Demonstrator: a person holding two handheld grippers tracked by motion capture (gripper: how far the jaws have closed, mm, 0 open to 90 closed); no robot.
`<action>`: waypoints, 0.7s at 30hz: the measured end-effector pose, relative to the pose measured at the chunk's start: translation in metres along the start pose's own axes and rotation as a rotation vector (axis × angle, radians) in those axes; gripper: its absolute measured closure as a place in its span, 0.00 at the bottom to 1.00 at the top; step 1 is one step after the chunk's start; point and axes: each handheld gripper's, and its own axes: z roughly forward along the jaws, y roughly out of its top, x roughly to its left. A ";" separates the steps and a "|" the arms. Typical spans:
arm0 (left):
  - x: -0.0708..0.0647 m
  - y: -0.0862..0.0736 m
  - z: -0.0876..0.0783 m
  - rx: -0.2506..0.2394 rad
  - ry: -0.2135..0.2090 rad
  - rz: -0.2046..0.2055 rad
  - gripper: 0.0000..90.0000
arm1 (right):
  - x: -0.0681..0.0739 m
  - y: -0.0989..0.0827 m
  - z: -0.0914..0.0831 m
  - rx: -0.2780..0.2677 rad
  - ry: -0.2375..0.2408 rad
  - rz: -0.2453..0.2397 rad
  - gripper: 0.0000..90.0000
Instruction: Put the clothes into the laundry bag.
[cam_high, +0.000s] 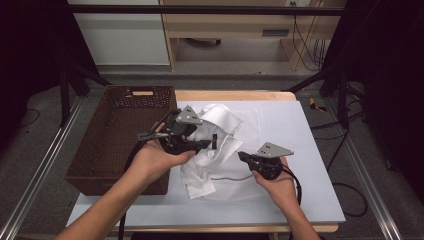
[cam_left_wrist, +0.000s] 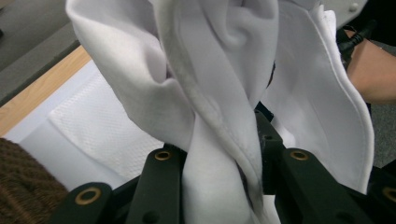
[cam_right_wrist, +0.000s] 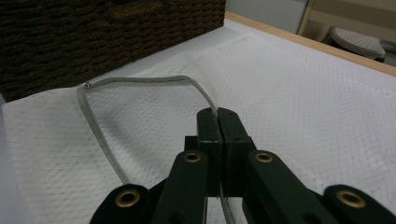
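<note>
A crumpled white cloth (cam_high: 220, 122) hangs bunched from my left gripper (cam_high: 210, 144), lifted a little above the table next to the basket. In the left gripper view the jaws are shut on a twisted fold of the white cloth (cam_left_wrist: 212, 154). A white mesh bag (cam_high: 231, 186) lies flat on the table under and in front of the cloth. My right gripper (cam_high: 242, 156) is shut on the bag's zipper edge (cam_right_wrist: 135, 81), lifting that rim into an open loop above the mesh bag (cam_right_wrist: 299, 93).
A brown woven basket (cam_high: 82, 150) stands at the table's left edge, close to my left hand; its wall (cam_right_wrist: 93, 32) rises behind the bag. A pale mat (cam_high: 305, 150) covers the table. A wooden shelf (cam_high: 235, 30) stands beyond the table.
</note>
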 end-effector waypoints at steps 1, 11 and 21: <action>-0.001 0.000 0.002 0.000 -0.006 0.000 0.77 | 0.000 0.000 0.000 -0.004 0.002 0.013 0.99; -0.011 -0.004 0.024 -0.030 -0.020 -0.017 0.77 | -0.005 0.000 -0.002 -0.026 -0.008 0.040 0.99; -0.014 -0.007 0.043 -0.088 0.039 -0.048 0.77 | -0.006 -0.002 -0.003 -0.036 -0.016 0.068 0.99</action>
